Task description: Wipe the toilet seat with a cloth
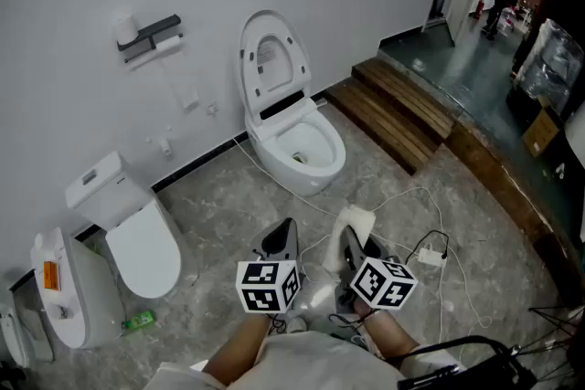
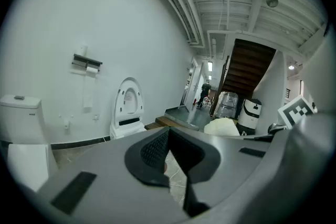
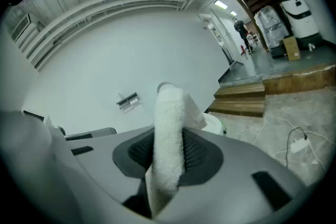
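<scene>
Cloth (image 3: pixel 169 128) juts forward from right claw (image 1: pixel 350 253).

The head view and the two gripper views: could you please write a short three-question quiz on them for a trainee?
1. True or false: the right gripper is shut on a white cloth.
2. Pick one: the lid of the toilet straight ahead of the person is A) raised against the wall, B) down over the bowl, C) missing.
3. Fill the gap: the left gripper has its jaws together and holds ____.

Key: 1 true; 2 A; 3 nothing.
</scene>
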The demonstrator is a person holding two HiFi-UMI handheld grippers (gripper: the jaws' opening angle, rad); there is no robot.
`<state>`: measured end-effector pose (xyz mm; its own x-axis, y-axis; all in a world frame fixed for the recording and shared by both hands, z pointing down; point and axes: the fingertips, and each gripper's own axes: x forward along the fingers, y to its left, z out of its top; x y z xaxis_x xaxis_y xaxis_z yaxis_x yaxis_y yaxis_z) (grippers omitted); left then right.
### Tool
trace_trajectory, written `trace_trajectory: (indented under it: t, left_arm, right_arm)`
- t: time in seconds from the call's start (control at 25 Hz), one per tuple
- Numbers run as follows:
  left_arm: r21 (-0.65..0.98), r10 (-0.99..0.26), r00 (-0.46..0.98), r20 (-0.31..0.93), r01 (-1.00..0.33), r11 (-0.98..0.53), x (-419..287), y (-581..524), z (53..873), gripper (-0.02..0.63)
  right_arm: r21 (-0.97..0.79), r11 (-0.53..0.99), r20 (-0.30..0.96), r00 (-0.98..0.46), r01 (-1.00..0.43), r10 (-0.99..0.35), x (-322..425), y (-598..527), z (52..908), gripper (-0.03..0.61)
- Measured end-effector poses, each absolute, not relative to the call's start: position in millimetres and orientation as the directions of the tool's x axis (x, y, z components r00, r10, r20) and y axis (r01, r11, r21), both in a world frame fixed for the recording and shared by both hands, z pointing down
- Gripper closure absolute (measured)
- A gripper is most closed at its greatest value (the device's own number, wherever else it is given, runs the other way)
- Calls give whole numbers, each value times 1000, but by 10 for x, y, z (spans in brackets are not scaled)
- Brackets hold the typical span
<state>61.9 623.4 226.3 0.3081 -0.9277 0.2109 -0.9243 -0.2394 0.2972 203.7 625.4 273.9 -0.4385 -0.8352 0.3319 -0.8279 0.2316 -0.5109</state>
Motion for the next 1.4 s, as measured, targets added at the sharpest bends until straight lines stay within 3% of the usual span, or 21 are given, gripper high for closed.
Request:
trace_trajectory:
  t: [0.68,1.4]
  left_arm:
    - [331,-924,289,251,-923,-198,419,5591,2464,617]
    - [293,-939,230,257,-944,-151,455,4176,2320,618]
  right_arm:
    - [-501,230,352,-439,-835,-827,1885,5476,2778,479]
    - [-525,282,349,-505,-803,-790,1842,3986,2704,479]
